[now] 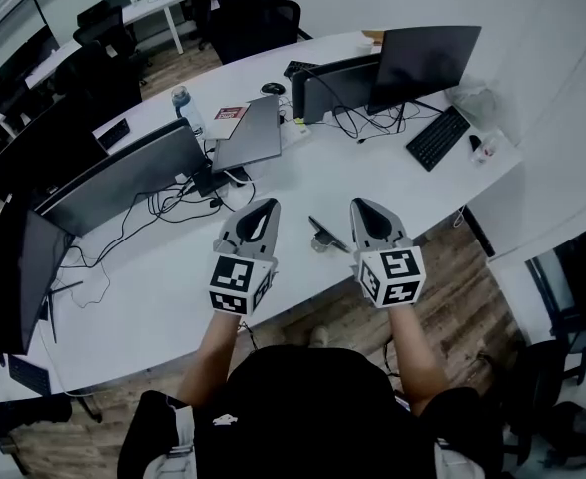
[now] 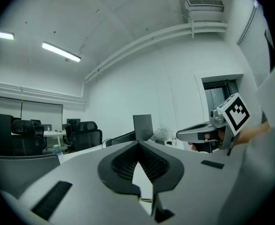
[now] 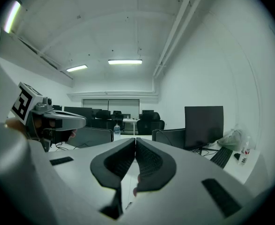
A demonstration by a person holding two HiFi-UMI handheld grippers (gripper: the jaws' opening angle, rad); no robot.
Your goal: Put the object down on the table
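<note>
1. The left tool (image 1: 266,208) and the right tool (image 1: 362,208) are hovering side by side above the near edge of the worktop (image 1: 163,287). Each is showing its jaws pressed together with nothing gripped between them.
2. The small dark object (image 1: 323,236) is lying on the worktop between the two tools and touching neither, so the putting-down is looking finished.
3. What is likely remaining is pulling both tools up and back toward the body, keeping them clear of the object so it is not getting nudged.
4. The object is sitting close to the worktop's front edge, so a sideways knock is risking a fall to the floor.
5. Bare surface is lying to the near left, while the cables (image 1: 173,208), the laptop (image 1: 248,133) and the monitor (image 1: 123,173) are crowding the far side.
</note>
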